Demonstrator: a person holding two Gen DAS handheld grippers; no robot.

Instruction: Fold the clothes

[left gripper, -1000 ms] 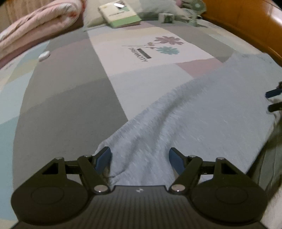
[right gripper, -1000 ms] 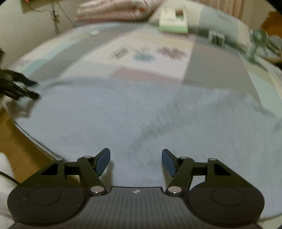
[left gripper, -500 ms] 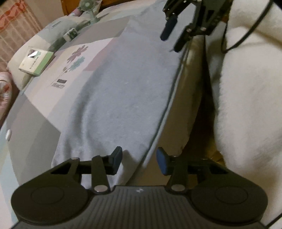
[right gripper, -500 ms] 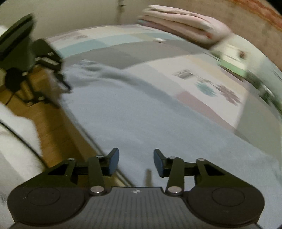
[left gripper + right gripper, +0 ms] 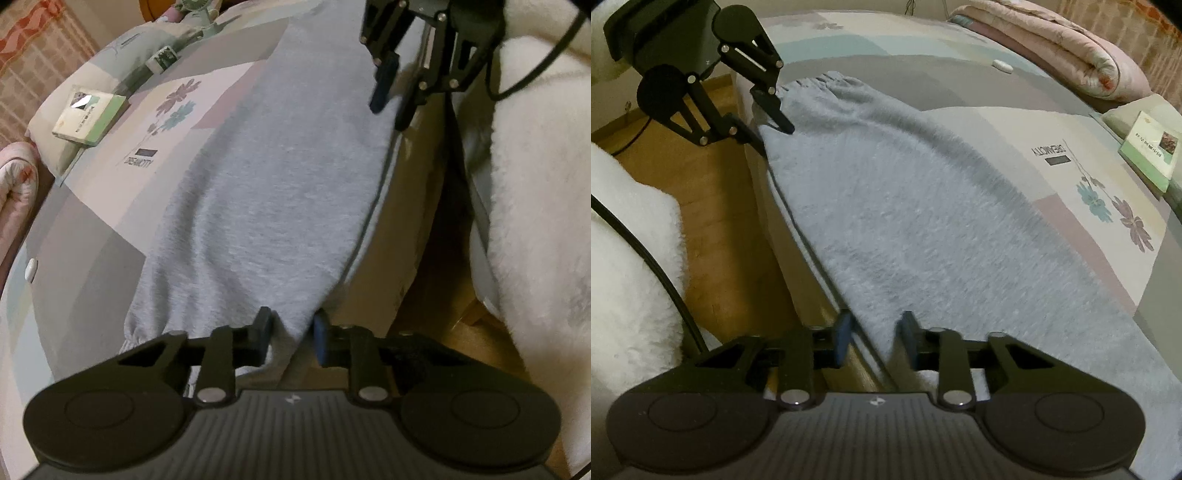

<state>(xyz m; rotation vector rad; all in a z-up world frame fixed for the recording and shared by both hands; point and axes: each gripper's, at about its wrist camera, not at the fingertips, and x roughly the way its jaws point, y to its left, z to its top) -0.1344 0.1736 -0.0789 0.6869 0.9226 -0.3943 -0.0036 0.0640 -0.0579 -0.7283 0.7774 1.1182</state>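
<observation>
Patchwork-printed bed sheet, smooth and flat, in grey, teal, cream and mauve blocks with a flower motif, serves as the landmark. Light grey, softly napped knit garment, long and tapering, lies spread along the sheet's near edge, its gathered elastic cuff at one end. Fluffy white fleece sleeve hangs off the bed, beyond that edge. Rolled pink quilted blanket rests at the sheet's far side, beside a flat green-and-white book on a pillow. Black left gripper, blue-padded, is closing with a fold of the garment's hem between its jaws at the sheet's edge. Black right gripper is likewise closing, the garment's border lying between its jaws over the same edge.
</observation>
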